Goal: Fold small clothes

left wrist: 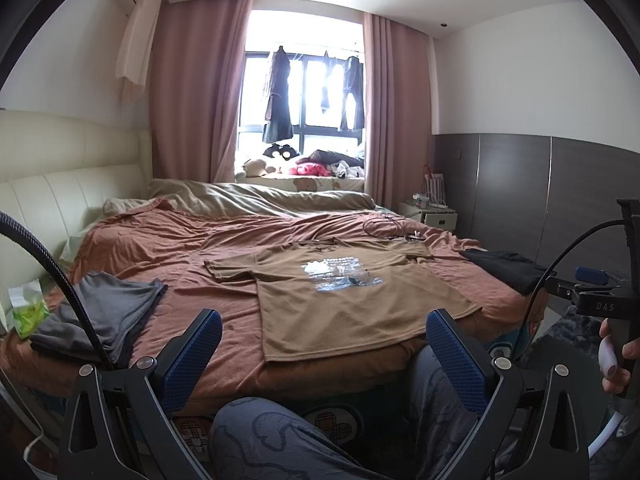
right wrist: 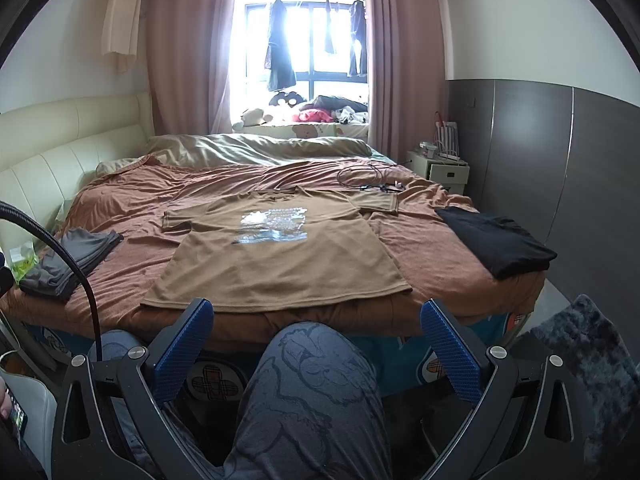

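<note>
Left claw (left wrist: 324, 344) gapes empty above the knees, short of the brown T-shirt (left wrist: 352, 304) lying flat on the bed (left wrist: 192, 248). Right claw (right wrist: 316, 340) is likewise wide and empty; pinching the sheet too would probably drag it.

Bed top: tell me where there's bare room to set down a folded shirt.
Bare sheet lies between the brown T-shirt and the grey clothes, and between the shirt and the black garment. A wide patch sits beyond its collar, towards the bunched duvet. Cables crowd the far right.
</note>
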`<state>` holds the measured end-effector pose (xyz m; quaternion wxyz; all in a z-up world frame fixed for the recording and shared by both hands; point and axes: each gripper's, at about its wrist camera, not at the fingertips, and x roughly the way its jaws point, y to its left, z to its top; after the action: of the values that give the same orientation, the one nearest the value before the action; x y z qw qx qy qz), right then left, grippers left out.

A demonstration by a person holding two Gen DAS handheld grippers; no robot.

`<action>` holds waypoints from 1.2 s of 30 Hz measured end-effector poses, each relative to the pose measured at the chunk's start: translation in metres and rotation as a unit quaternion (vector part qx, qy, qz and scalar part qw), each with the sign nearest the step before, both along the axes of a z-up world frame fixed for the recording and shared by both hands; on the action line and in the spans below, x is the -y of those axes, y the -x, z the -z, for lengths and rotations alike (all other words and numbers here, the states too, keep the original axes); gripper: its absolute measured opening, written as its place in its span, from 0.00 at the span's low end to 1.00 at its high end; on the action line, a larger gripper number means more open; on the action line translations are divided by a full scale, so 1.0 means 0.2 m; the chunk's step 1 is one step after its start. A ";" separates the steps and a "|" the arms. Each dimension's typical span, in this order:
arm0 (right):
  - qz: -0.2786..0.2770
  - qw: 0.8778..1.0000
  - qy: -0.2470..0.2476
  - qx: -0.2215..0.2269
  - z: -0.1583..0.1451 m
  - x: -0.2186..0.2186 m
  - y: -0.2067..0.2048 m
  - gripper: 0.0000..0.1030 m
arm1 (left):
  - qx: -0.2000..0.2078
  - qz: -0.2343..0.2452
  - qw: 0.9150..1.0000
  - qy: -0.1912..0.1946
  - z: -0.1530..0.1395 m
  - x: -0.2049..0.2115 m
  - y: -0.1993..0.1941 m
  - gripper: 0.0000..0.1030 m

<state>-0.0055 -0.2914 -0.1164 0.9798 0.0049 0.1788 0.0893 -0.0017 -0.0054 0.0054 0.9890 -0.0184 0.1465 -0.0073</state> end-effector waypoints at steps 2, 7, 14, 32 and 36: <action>0.000 1.000 0.000 0.000 0.00 0.00 0.00 1.00 | 0.000 0.000 1.000 0.000 0.00 0.00 0.00 1.00; 0.000 1.000 0.000 0.000 0.00 0.00 0.00 1.00 | 0.000 0.000 1.000 0.000 0.00 0.00 0.00 1.00; 0.000 1.000 0.000 0.000 0.00 0.00 0.00 1.00 | -0.001 0.001 1.000 0.002 0.00 0.00 0.00 1.00; -0.003 1.000 -0.007 -0.005 -0.02 -0.02 -0.09 1.00 | -0.023 0.000 0.999 0.024 0.05 -0.04 -0.09 1.00; -0.004 1.000 -0.005 -0.001 -0.02 -0.04 -0.16 1.00 | -0.037 -0.008 0.999 0.020 0.08 -0.06 -0.16 1.00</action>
<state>0.0268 -0.2829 -0.1123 0.9794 0.0089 0.1789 0.0936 0.0304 0.0058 -0.0106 0.9824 -0.0396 0.1826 -0.0016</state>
